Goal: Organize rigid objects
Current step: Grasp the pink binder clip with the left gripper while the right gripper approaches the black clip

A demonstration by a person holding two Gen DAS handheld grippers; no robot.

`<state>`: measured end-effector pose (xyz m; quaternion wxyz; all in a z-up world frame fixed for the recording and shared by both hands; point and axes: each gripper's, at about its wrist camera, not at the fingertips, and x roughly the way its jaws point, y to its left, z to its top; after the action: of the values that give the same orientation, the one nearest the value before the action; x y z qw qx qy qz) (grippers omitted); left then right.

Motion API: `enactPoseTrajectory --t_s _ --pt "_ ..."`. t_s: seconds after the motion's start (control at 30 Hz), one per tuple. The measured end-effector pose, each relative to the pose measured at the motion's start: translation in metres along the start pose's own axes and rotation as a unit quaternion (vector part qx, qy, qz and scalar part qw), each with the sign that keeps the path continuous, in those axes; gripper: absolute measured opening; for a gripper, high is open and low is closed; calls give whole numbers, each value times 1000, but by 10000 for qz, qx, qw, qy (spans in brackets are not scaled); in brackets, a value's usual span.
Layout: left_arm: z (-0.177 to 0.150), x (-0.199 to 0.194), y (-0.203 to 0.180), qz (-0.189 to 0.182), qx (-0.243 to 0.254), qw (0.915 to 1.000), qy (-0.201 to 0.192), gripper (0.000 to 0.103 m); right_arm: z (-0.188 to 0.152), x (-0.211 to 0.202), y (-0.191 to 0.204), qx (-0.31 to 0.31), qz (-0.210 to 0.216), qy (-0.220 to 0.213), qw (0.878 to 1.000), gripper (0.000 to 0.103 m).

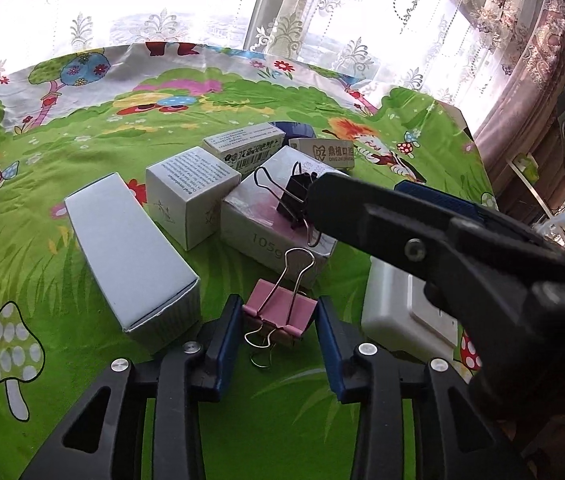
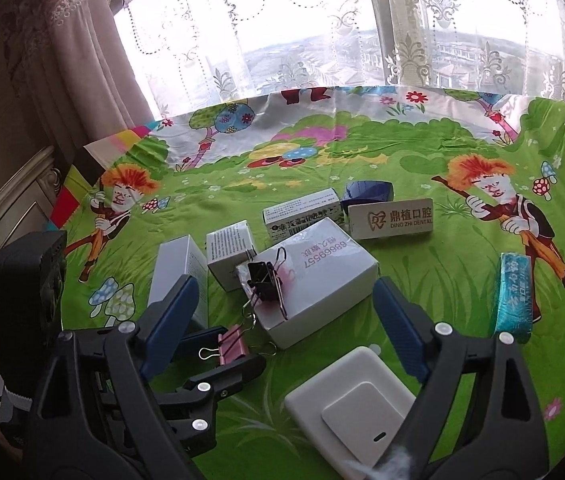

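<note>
Right tool (image 1: 362,196) hides box (image 1: 278,216) corner, black clip (image 1: 294,200) partly.

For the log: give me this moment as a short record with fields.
surface: cartoon-print cloth
left gripper: open, fingers either side of pink clip, contact unclear
right gripper: open, over the boxes
black clip: on the numbered box
white boxes: a cluster, tall box leftmost
wall switch: near edge, below right gripper
teal packet: far right, apart
</note>
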<state>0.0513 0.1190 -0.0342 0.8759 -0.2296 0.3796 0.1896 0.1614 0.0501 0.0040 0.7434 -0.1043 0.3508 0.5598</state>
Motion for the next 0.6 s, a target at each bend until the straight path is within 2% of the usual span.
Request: enactPoseTrajectory --t_s 0.13,0.3,0.47,0.53,0.57,0.6 --pt "-6 -5 -1 -14 -37 10000 -26 38 -1 12 2 -27 42 139 9999 77" --pt "-11 -10 2 -80 -156 9998 -62 38 0 21 5 -100 -60 170 9998 58" --pt "-13 -13 4 -122 -236 9996 -87 38 0 26 11 -268 -79 102 9996 50" --pt "-14 -14 4 -106 -255 9996 -90 38 -1 26 13 -348 -70 82 9993 39" --pt "-15 -14 4 -90 -273 9995 -94 38 -1 26 14 -374 -56 90 9992 28" --pt "-15 -15 4 -72 -299 9995 -98 38 -2 26 14 -388 -57 76 9992 28"
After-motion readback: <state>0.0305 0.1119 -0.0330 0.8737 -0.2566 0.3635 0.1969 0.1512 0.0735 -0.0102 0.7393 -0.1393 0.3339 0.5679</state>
